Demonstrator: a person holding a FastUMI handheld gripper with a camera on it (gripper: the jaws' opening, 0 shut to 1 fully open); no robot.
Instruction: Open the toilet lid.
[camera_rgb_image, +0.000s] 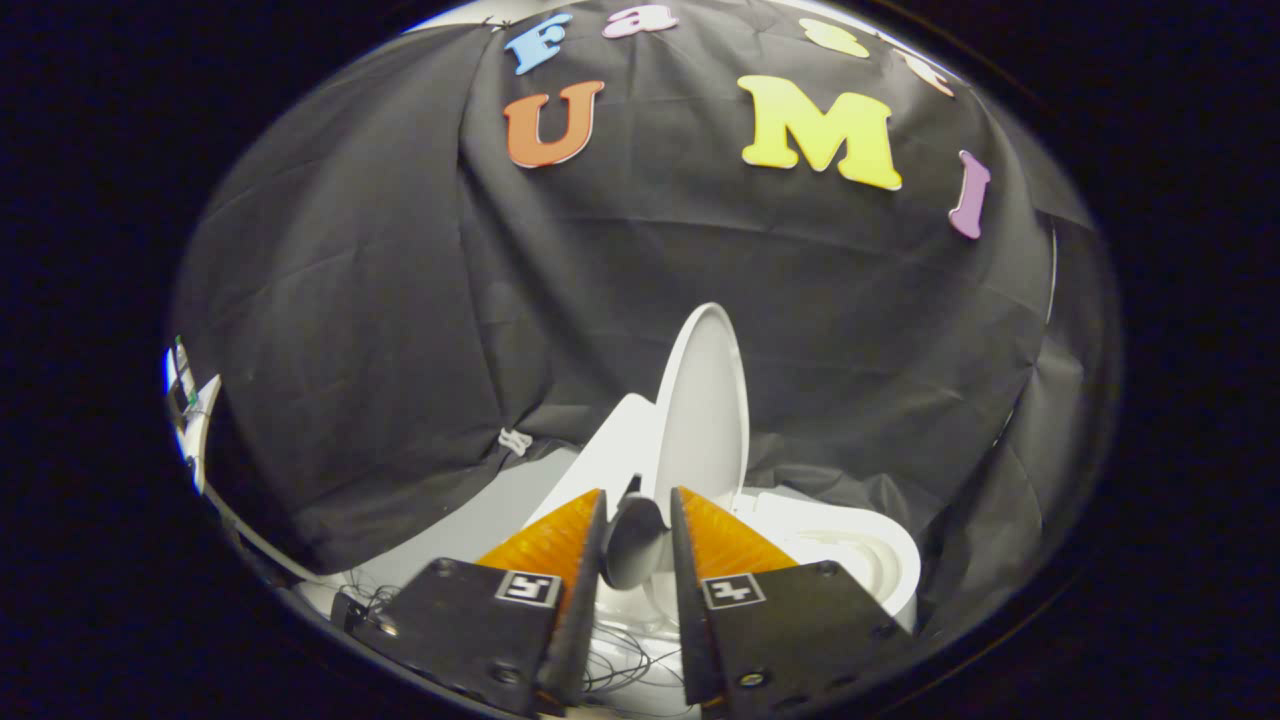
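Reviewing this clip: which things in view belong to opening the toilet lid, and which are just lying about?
Part of the job:
- toilet lid, raised upright, its lower edge between the fingers
- toilet, seat and bowl uncovered beside the lid
- tool, fingers close either side of the lid's edge; contact not clear

Just lying about:
- cables on the floor below the fingers
- white clip on the cloth wall

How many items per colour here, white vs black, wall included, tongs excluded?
White: 3, namely toilet lid raised upright between the tongs, toilet seat, tank
Black: 1, namely cloth wall
Total: 4
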